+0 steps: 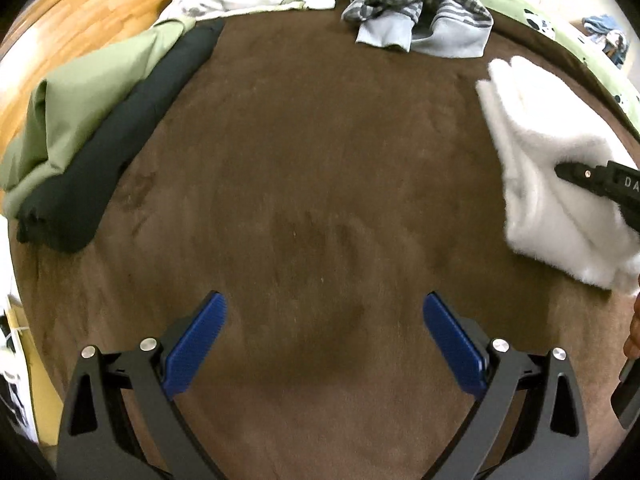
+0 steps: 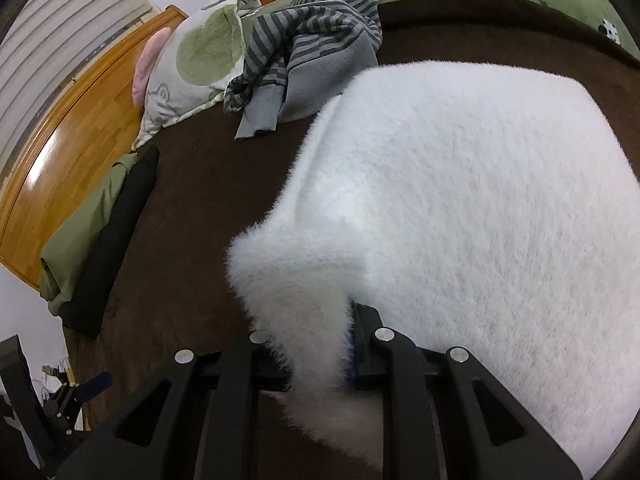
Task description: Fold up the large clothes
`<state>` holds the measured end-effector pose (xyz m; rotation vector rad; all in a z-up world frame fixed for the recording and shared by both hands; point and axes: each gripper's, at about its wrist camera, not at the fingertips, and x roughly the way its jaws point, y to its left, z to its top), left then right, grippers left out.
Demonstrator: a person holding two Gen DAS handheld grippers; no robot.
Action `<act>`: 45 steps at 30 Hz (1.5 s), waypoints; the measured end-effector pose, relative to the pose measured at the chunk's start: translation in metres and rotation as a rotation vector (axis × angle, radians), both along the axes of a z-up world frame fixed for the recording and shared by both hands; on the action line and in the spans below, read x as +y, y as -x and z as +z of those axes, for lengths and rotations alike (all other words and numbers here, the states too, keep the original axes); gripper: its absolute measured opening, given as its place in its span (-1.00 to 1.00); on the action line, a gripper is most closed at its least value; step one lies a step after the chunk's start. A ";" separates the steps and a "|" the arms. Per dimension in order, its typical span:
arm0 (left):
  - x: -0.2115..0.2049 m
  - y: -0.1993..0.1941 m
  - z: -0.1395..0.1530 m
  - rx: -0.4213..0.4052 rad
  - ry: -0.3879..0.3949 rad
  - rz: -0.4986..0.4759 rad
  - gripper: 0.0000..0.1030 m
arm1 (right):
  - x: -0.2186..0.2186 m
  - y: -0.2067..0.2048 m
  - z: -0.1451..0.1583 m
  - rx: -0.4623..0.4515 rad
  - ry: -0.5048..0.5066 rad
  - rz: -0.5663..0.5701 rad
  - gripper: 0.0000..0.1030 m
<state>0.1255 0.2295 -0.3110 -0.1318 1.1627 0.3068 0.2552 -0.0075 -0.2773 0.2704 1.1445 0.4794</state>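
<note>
From the left wrist view, the left gripper [image 1: 324, 344] hangs over bare brown blanket [image 1: 320, 160] with its blue pads spread wide and nothing between them. The fluffy white sweater [image 1: 552, 184] lies folded off to its right, near the blanket's edge, with the tip of the right gripper [image 1: 576, 174] reaching onto it. A rolled black garment [image 1: 116, 152] beside a green one [image 1: 80, 108] lines the left side, and a crumpled striped grey top [image 1: 416, 4] waits at the far end.

From the right wrist view, the right gripper [image 2: 320, 344] is clamped on a corner flap of the white sweater [image 2: 460, 208], fabric bunched between its fingers; the rest spreads flat ahead and to the right.

I'd judge the white sweater's fold is nearly finished. Next, the pinched corner needs laying down or the bundle setting aside, then the striped top [image 2: 316, 40] fetched. The middle of the blanket offers plenty of room; the sweater sits close to the right edge, so pulling inward seems safer.
</note>
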 end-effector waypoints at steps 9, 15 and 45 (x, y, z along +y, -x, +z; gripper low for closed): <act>-0.001 0.001 0.026 -0.026 -0.004 -0.022 0.87 | 0.001 -0.007 0.010 0.042 -0.001 -0.011 -0.45; 0.012 0.007 0.062 -0.069 0.012 -0.017 0.87 | 0.002 0.005 0.050 0.004 -0.125 0.040 0.81; -0.187 -0.105 0.060 -0.237 0.228 -0.277 0.87 | -0.047 -0.177 0.047 -0.064 0.212 0.419 0.82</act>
